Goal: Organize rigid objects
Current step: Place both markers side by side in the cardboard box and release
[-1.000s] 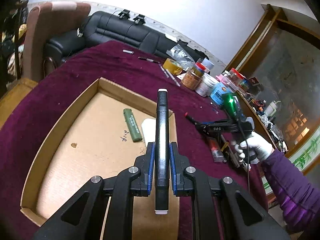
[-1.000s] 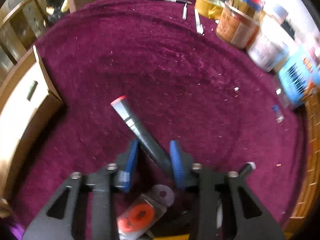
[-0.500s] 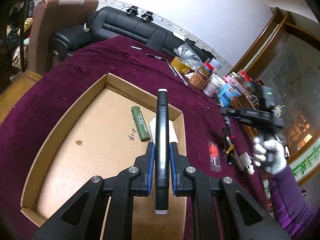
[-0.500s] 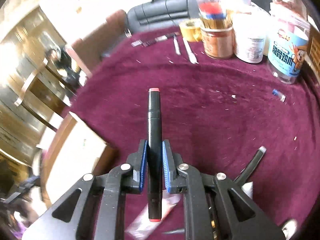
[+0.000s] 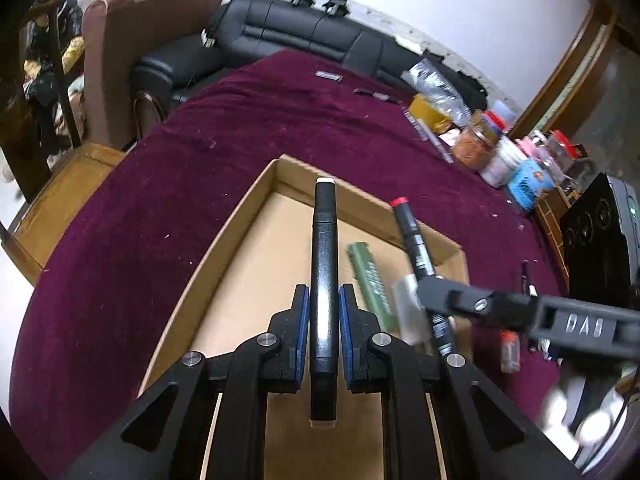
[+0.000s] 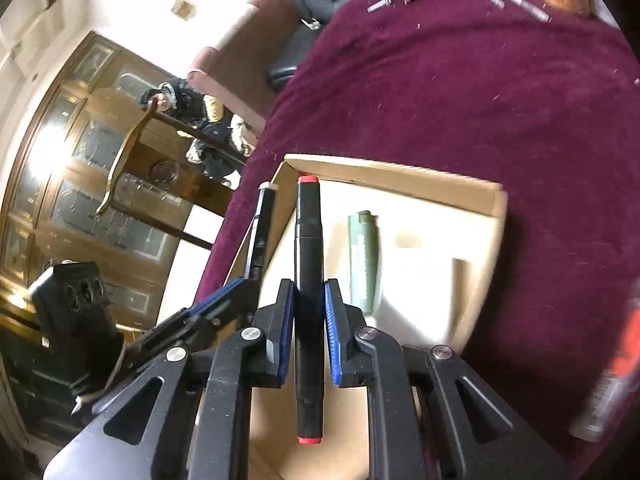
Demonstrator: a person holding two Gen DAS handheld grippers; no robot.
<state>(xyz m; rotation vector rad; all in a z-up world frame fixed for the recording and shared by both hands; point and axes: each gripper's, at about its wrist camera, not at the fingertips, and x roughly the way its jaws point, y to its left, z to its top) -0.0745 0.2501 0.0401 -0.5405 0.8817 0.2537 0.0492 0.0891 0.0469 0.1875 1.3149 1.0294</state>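
My left gripper [image 5: 323, 300] is shut on a black marker with white ends [image 5: 324, 256], held over the open cardboard box [image 5: 240, 224]. My right gripper [image 6: 308, 300] is shut on a black marker with red ends [image 6: 307, 248] and hangs over the same box [image 6: 400, 178]. In the left wrist view the right gripper [image 5: 430, 292] comes in from the right with the red-tipped marker [image 5: 412, 236] above the box's right side. The right wrist view shows the left gripper [image 6: 240, 292] and its marker [image 6: 262, 224] at the left. A green lighter [image 5: 370, 280] and a white card [image 6: 424, 300] lie inside the box.
The box rests on a maroon tablecloth [image 5: 240, 120]. Jars and tubs [image 5: 496, 152], pens [image 5: 428, 132] and a yellow tape roll [image 5: 428, 110] line the far right. A small red-capped item [image 5: 510, 344] lies right of the box. A black sofa [image 5: 300, 36] stands behind the table.
My right gripper swung from the cloth on the right to above the box, carrying the red-tipped marker. My left gripper moved a little forward over the box with its marker.
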